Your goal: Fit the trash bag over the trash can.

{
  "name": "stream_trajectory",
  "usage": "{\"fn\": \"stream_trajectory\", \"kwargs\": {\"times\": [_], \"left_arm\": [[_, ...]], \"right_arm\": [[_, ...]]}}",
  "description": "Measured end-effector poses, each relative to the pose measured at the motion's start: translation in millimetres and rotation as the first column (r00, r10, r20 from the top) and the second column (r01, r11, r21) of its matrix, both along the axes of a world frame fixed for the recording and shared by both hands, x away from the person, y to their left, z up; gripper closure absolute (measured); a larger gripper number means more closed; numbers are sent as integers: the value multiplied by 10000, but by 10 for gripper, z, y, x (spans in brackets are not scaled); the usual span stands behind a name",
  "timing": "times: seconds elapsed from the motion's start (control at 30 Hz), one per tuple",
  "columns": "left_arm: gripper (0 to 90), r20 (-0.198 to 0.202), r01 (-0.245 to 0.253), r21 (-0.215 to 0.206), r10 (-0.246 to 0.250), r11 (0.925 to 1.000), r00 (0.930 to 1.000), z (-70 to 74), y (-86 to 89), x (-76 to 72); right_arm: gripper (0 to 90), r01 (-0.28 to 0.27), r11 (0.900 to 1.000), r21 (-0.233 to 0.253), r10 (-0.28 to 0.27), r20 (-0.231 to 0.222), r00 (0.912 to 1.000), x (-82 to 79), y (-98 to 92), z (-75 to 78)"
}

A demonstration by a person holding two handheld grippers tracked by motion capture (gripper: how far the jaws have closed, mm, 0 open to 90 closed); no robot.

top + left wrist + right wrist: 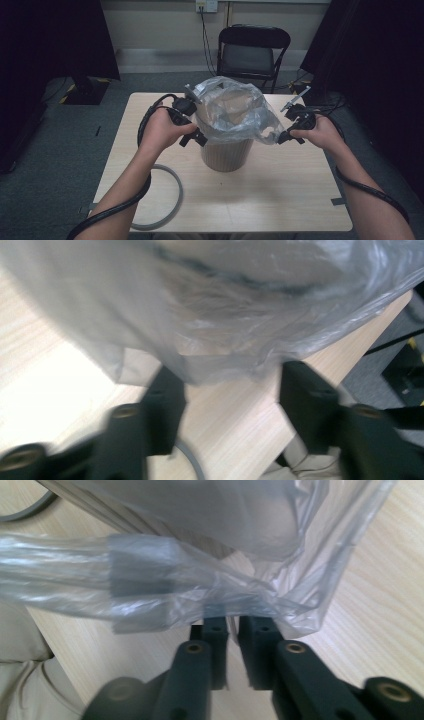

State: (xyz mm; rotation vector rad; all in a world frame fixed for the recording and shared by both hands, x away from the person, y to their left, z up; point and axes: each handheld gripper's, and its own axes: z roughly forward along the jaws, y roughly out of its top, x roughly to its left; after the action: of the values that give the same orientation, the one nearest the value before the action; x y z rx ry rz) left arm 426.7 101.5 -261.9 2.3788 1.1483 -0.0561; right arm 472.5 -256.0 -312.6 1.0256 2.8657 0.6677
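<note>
We see a round brown bin [226, 155] standing upright near the middle of the light wooden table [280, 200], with a clear plastic bag [235, 112] set into it and billowing up over its rim.

Left gripper [192, 136]: we find it in the high view at the bin's left side, just under the bag's overhang, held in the person's left hand [162, 131]. In the left gripper view its jaws stand wide apart, and the bag's lower edge [220, 365] hangs in front of and between them; one jaw tip touches or overlaps the film, but the picture is blurred and we cannot tell whether there is real contact. Nothing is clamped.

Right gripper [285, 136]: held in the right hand [322, 134] at the bin's right side. In the right gripper view the jaws stand nearly together, a narrow gap showing lower down, and a gathered fold of the bag [225, 602] runs into their tips. We read this as pinched on the film, with the bag stretched out to the right from the bin.

A grey ring [172, 200] lies flat on the table near the left forearm. A black folding chair [252, 50] stands beyond the table's far edge.
</note>
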Motion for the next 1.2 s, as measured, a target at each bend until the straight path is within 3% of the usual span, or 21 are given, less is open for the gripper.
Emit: {"fn": "stream_trajectory", "kwargs": {"times": [0.1,0.13,0.23,0.37,0.53,0.63,0.7,0.8,0.87,0.93,0.97,1.1,1.2], "left_arm": [[285,541,-303,358,283,9989,9981,70,102,-21],[263,601,-381,388,357,9985,9976,86,128,-20],[259,706,-715,237,696,9972,9951,144,221,-3],[254,1186,-981,28,971,9952,9882,224,300,53],[275,1324,-980,-223,1001,9949,9861,292,286,113],[286,1247,-761,-380,803,9964,9889,330,247,152],[297,1250,-719,-238,744,9971,9894,347,214,175],[380,1095,-711,-64,714,9974,9914,324,169,222],[498,771,-776,-322,799,9965,9938,280,137,259],[529,533,-804,-602,837,9949,9951,284,137,277],[603,518,-751,-753,791,9943,9955,290,137,281],[718,322,-615,-646,637,9960,9974,304,133,267],[760,293,-706,-513,721,9962,9970,279,174,267]], "right_arm": [[653,-29,9999,-132,33,305,9995,-7,14,34],[582,-25,9999,-119,28,285,9996,-9,17,43],[508,16,9999,-128,-10,479,9989,-14,23,85],[489,31,9999,-144,-21,717,9974,-11,26,153],[490,-35,9998,-193,48,703,9975,6,47,182],[491,-41,9997,-238,56,654,9978,20,65,178],[492,-50,9997,-244,66,668,9977,30,79,179],[501,-82,9994,-326,104,677,9977,44,98,179],[531,-98,9994,-334,120,690,9975,49,109,179],[565,-150,9994,-304,170,662,9977,53,120,179],[585,-192,9994,-273,209,649,9977,52,125,177],[680,-384,9992,-142,391,461,9982,45,150,142],[703,-490,9988,-37,491,392,9980,36,163,124]]}}
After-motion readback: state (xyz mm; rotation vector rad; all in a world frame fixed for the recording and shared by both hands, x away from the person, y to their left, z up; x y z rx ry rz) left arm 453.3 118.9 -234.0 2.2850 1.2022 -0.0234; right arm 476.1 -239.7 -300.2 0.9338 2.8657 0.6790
